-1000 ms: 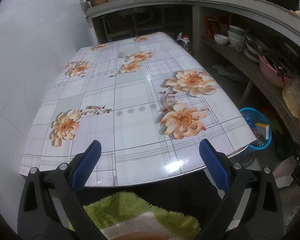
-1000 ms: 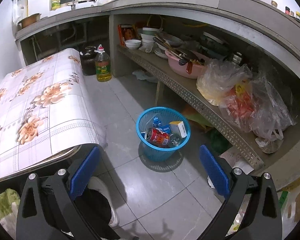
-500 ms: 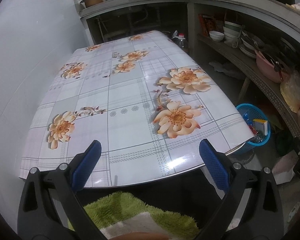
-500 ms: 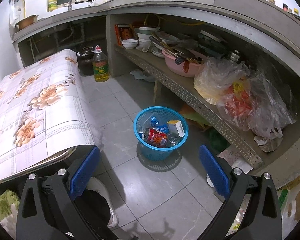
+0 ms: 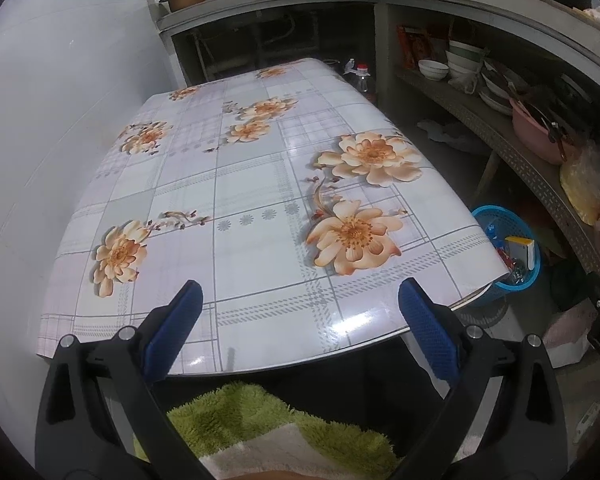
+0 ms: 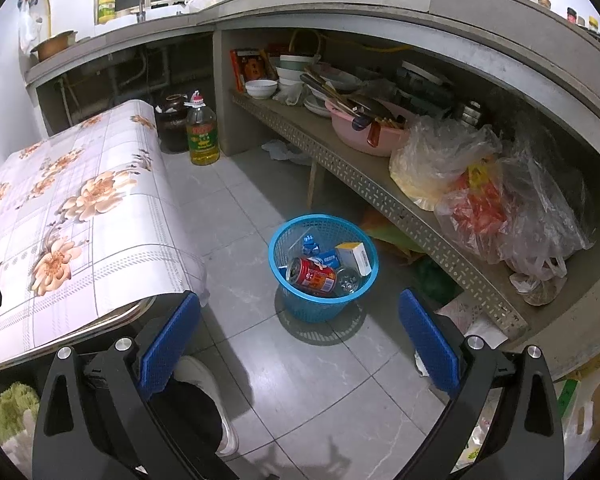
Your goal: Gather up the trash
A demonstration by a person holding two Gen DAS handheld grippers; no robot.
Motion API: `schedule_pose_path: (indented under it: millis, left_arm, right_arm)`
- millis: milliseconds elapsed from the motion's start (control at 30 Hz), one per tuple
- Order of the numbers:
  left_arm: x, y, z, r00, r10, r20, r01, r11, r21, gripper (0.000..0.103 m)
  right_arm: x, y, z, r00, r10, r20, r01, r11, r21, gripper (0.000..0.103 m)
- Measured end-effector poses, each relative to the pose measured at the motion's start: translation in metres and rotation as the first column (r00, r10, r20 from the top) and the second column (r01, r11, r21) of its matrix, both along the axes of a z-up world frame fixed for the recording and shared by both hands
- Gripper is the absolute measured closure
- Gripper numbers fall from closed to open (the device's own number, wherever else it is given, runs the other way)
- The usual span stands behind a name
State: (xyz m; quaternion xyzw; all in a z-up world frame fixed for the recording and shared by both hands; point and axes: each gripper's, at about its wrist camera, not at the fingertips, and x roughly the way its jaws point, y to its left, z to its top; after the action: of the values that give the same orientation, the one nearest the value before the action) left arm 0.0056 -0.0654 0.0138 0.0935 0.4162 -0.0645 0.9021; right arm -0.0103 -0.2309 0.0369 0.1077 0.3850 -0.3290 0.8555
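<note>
A blue mesh trash basket (image 6: 296, 232) stands on the tiled floor beside the table; it also shows in the left wrist view (image 5: 496, 216). In it lie a red drink can (image 6: 311, 276), a small white and yellow box (image 6: 354, 258), a clear bottle (image 6: 348, 280) and blue wrappers (image 6: 311, 245). My right gripper (image 6: 299, 344) is open and empty, above the floor in front of the basket. My left gripper (image 5: 300, 332) is open and empty over the near edge of the table (image 5: 252, 188), whose floral cloth bears no loose item.
A concrete counter shelf (image 6: 380, 196) on the right holds a pink basin (image 6: 364, 132), bowls and plastic bags (image 6: 476, 184). An oil bottle (image 6: 202, 136) and a dark jar (image 6: 173, 124) stand on the floor by the table's far end. A green fuzzy cloth (image 5: 260, 416) is under my left gripper.
Both grippers stay open and empty. The left view has drifted slightly over the table; the right view has shifted a little, with the basket slightly lower left in frame.
</note>
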Motion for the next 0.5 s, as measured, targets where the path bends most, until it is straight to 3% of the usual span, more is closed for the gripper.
schedule_pose_path:
  millis: [500]
  left_arm:
    - [-0.0014, 0.002, -0.0018, 1.0, 0.002, -0.009, -0.002, 1.0, 0.0, 0.009]
  right_arm:
    - [0.0, 0.0024, -0.0003, 1.0, -0.001, -0.001, 0.001, 1.0, -0.001, 0.007]
